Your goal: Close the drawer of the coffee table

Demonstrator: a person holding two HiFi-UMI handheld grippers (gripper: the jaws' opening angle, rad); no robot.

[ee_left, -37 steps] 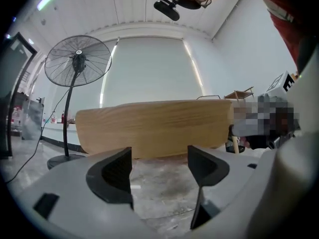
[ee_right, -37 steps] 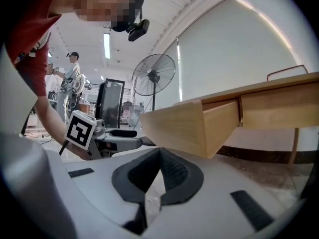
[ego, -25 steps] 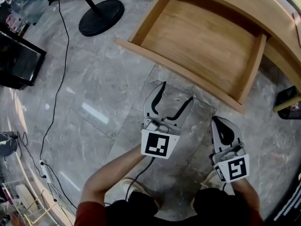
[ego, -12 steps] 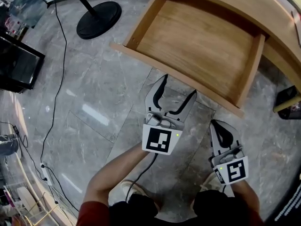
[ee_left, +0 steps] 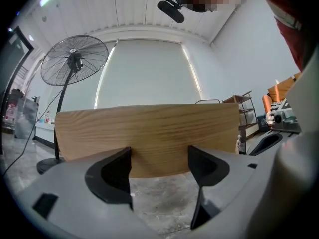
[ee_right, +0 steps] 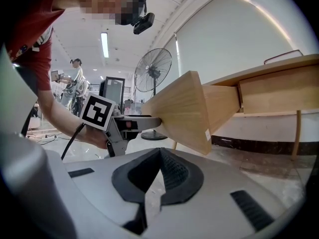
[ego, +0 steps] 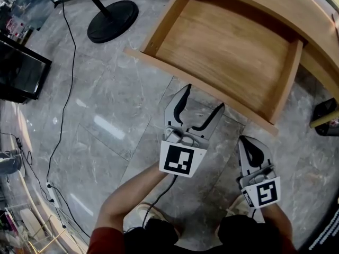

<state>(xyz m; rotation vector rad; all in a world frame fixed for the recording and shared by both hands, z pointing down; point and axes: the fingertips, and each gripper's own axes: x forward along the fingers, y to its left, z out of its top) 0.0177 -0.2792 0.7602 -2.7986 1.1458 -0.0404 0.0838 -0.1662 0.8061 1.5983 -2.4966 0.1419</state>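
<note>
Advancing on the drawer (ego: 228,46), the left gripper (ego: 204,97), jaws spread and empty, now meets its front panel, possibly touching: push is imminent. Drawer still extends fully from the coffee table (ego: 275,1); right gripper (ego: 248,142), clenched empty, waits short of the drawer.

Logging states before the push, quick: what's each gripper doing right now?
Left gripper: open, empty, fingers at the drawer front.
Right gripper: shut, empty.
</note>
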